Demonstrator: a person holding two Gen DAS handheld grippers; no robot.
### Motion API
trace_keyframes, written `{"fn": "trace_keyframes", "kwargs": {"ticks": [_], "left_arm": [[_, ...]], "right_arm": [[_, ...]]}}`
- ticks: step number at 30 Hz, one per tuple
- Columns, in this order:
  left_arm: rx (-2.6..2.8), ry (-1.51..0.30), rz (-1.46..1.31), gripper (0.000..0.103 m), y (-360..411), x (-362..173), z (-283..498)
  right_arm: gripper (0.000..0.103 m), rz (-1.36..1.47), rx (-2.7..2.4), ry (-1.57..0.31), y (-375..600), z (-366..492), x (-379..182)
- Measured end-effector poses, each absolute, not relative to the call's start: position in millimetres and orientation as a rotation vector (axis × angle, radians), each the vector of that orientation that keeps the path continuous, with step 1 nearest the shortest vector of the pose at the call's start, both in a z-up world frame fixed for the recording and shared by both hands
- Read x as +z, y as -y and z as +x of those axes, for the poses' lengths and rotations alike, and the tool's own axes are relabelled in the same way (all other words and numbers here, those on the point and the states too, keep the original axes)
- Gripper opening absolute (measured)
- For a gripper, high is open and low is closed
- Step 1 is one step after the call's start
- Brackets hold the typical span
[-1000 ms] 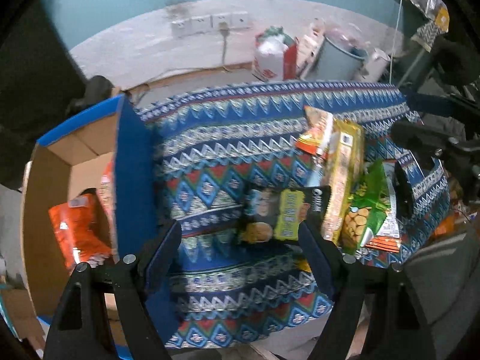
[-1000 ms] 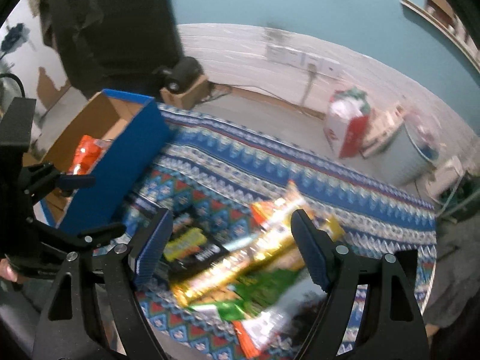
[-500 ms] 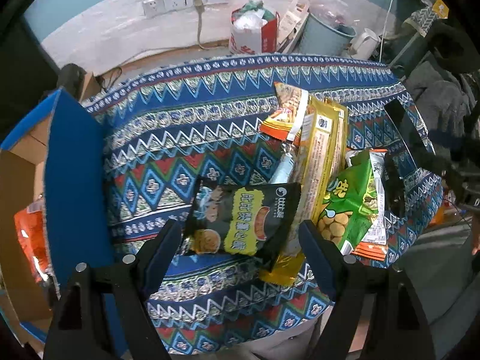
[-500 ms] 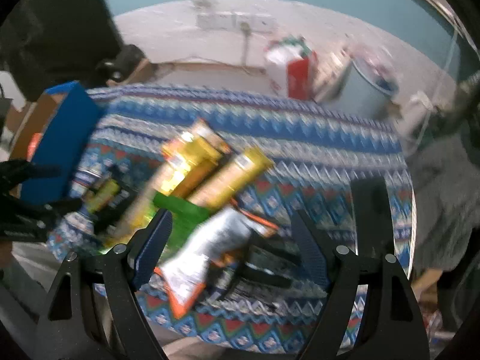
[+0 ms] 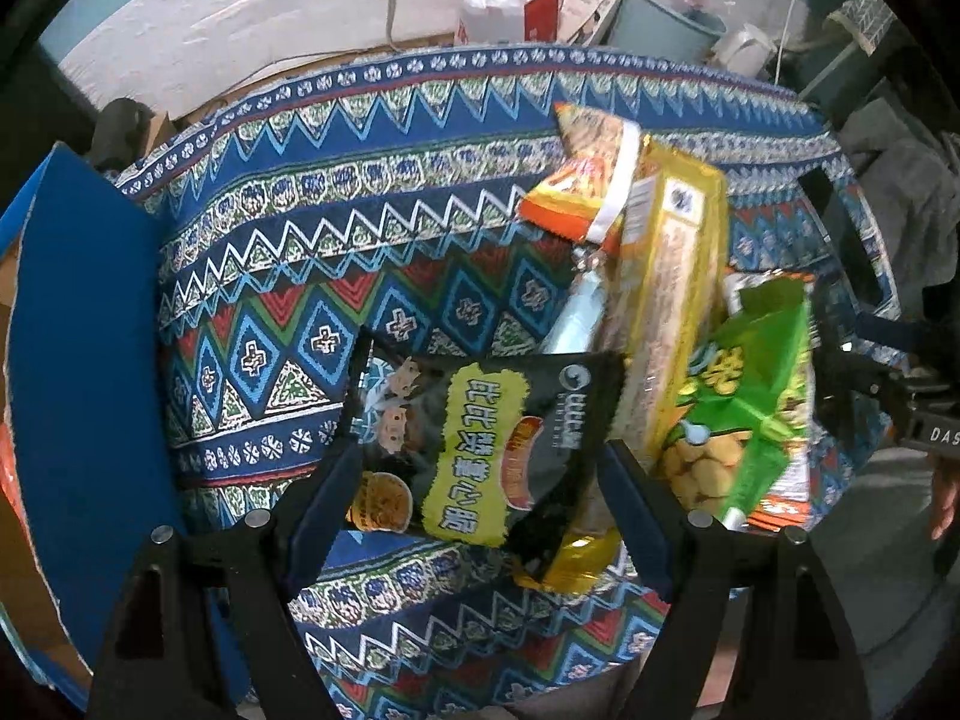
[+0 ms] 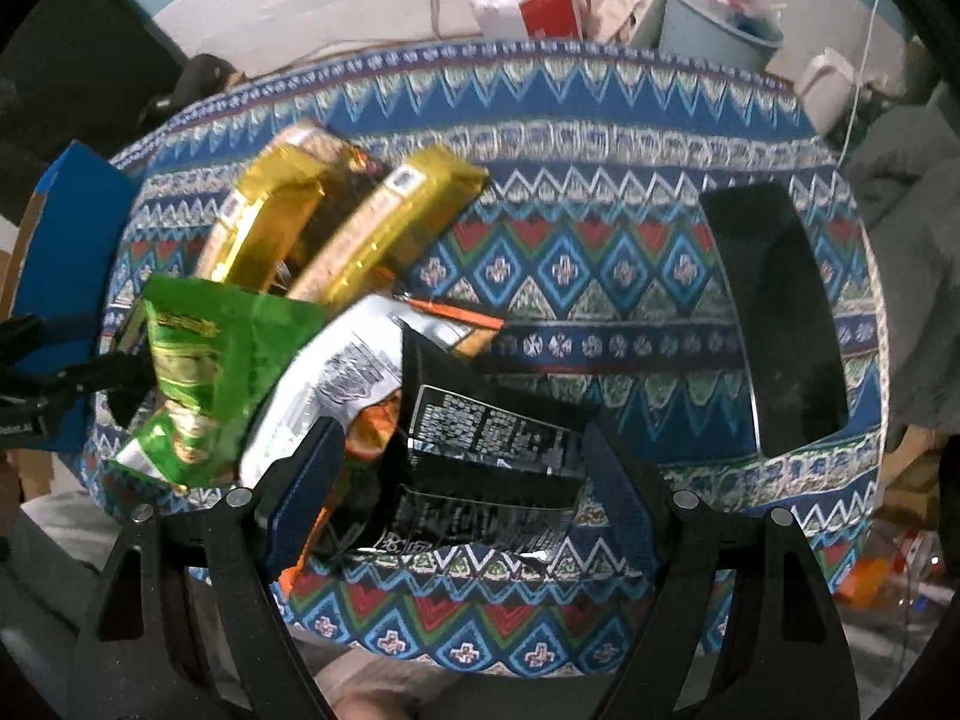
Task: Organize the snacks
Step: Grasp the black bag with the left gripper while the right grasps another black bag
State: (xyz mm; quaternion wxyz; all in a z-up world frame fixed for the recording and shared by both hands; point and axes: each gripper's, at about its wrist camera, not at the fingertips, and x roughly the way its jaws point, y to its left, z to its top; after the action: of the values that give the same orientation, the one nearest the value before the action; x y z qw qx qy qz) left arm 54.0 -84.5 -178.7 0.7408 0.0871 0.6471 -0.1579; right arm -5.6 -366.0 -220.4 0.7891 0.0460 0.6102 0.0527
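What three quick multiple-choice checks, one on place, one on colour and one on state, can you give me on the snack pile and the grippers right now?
1. Where does the black snack bag with yellow-green lettering lie in the left wrist view?
A. Between the left gripper's fingers
B. Inside the cardboard box
C. On the floor

2. What colour is the bag of round snacks beside the long gold packet?
A. Purple
B. Green
C. White

3. How does the right gripper stand?
A. Shut on a gold packet
B. Open over a black packet with white print
C. Out of view

Answers:
1 A, the bag lies on the patterned tablecloth, framed by both fingers.
2 B, its wrapper is bright green.
3 B, both fingers stand apart on either side of the black packet, no pad pressing it.
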Motion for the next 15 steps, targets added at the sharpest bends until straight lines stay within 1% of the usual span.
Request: {"fn": "trace_keyframes", "kwargs": {"ticks": [2,6,15], "left_arm": [[-0.341,-1.44,0.194,0.086,84,-187,55],[-0.331,-1.457,0.191,0.089,83,-198,57],[-0.347,-1.471,0.192,0.089,89,-215,61]], "right_arm": [[0.081,0.098,0.101,-1.341,366,-4,-229],[0.081,0.085,0.081,-1.392,366,0,-246],[0.081,0.09,0.044,-1.445,369,4,-271]]}}
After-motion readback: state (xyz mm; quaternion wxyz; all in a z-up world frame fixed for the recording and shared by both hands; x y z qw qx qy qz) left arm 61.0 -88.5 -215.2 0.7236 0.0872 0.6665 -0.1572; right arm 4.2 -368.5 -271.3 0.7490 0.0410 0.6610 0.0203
